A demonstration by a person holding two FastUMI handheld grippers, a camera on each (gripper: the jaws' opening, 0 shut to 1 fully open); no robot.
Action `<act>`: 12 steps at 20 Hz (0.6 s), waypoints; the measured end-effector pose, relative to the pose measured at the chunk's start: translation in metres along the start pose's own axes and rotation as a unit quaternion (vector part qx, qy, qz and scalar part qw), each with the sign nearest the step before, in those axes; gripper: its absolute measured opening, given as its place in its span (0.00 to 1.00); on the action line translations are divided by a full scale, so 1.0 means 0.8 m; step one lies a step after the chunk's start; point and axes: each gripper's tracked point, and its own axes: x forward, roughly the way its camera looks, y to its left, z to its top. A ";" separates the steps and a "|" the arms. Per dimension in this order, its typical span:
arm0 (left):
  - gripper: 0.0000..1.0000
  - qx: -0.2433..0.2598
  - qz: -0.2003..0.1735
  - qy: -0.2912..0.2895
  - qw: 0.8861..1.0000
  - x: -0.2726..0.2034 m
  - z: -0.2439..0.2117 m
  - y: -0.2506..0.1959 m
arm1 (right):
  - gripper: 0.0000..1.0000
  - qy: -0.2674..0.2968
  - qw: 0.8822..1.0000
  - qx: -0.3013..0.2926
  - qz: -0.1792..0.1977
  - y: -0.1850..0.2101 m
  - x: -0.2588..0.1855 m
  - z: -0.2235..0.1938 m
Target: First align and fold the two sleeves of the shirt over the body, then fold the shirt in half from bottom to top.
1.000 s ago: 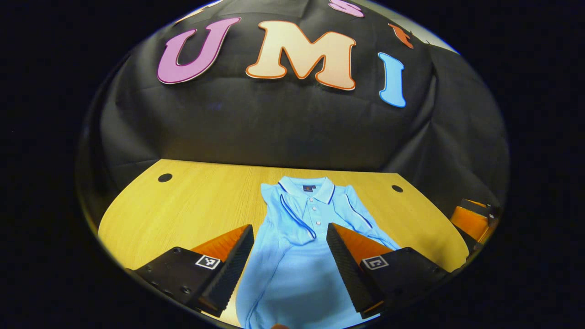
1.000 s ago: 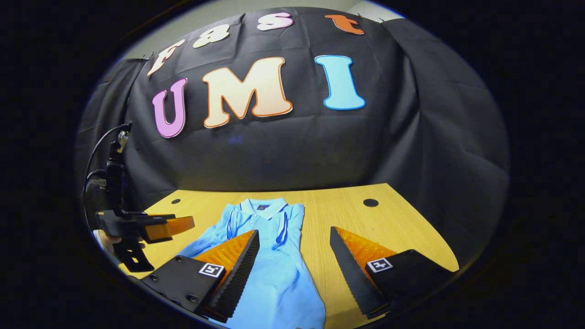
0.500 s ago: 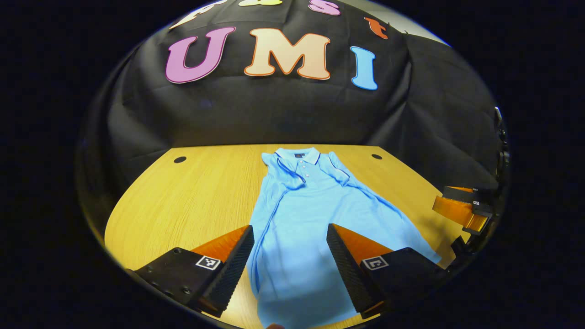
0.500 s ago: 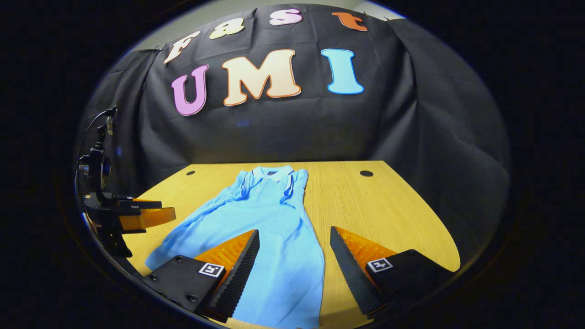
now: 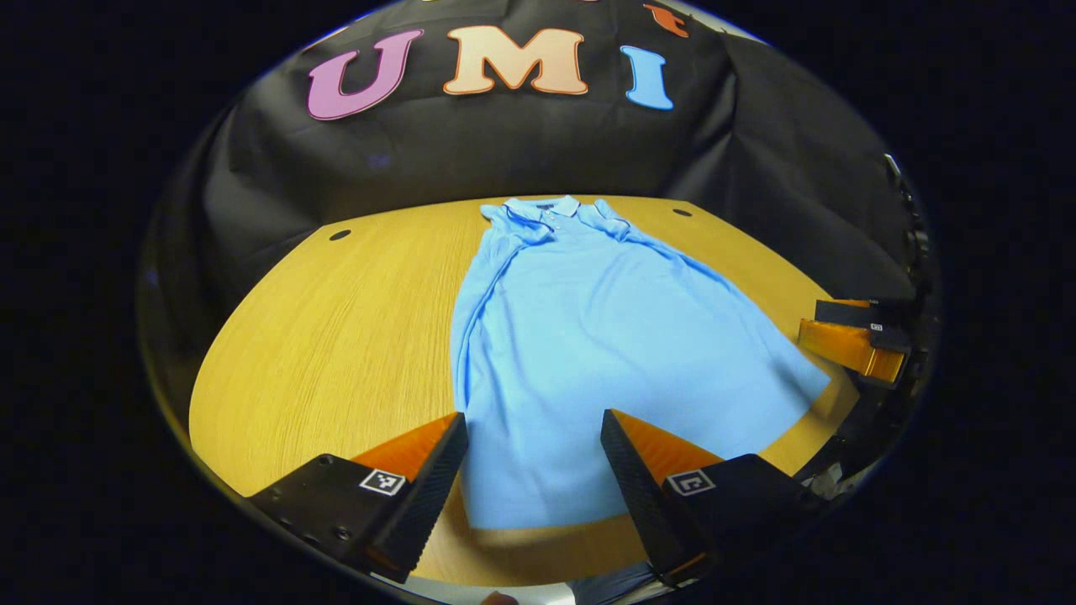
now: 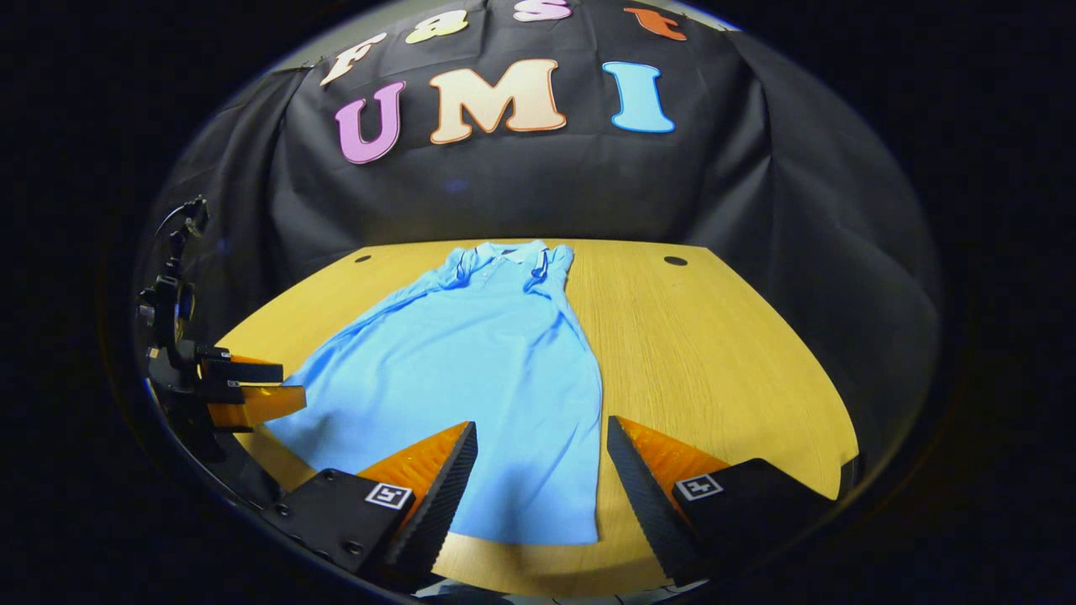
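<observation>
Left gripper view: we see light-blue polo shirt [image 5: 588,336] on wooden worktop [image 5: 336,336], hem nearest both wide-open, empty jaws, collar far.

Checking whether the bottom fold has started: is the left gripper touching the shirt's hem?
Apart. In the left gripper view the left gripper stands open above the blue polo shirt, whose hem lies flat on the table, ungripped.

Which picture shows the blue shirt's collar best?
The right gripper view: the polo shirt has its collar near the middle, with the dark piping on it plain to see. In the left gripper view the collar is smaller and farther off, so its buttons and trim are harder to tell.
</observation>
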 end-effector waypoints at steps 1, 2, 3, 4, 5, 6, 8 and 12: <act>0.96 0.002 -0.002 0.006 1.000 0.000 -0.010 -0.002 | 0.98 0.005 1.000 -0.006 -0.001 -0.001 0.000 -0.009; 0.96 0.008 -0.001 0.014 1.000 0.000 -0.020 -0.002 | 0.93 0.013 1.000 -0.012 -0.003 -0.003 0.002 -0.019; 0.96 0.017 0.002 0.016 1.000 -0.001 -0.026 0.000 | 0.97 0.021 1.000 -0.016 -0.004 -0.005 0.002 -0.030; 0.97 0.025 0.003 0.005 1.000 0.000 -0.022 0.000 | 0.98 0.029 0.999 -0.017 -0.005 -0.006 0.003 -0.039; 0.97 0.028 0.003 0.006 1.000 0.001 -0.022 0.000 | 0.93 0.037 0.999 -0.016 -0.005 -0.006 0.003 -0.047; 0.97 0.024 0.001 0.005 1.000 0.000 -0.022 -0.001 | 0.93 0.046 0.999 -0.014 -0.006 -0.007 0.004 -0.055; 0.97 0.015 -0.006 0.007 1.000 0.002 -0.027 -0.003 | 0.98 0.065 0.998 -0.002 -0.005 -0.006 0.002 -0.067; 0.97 0.020 -0.017 -0.001 1.000 0.003 -0.025 -0.008 | 0.99 0.073 0.997 -0.009 0.001 -0.001 0.002 -0.068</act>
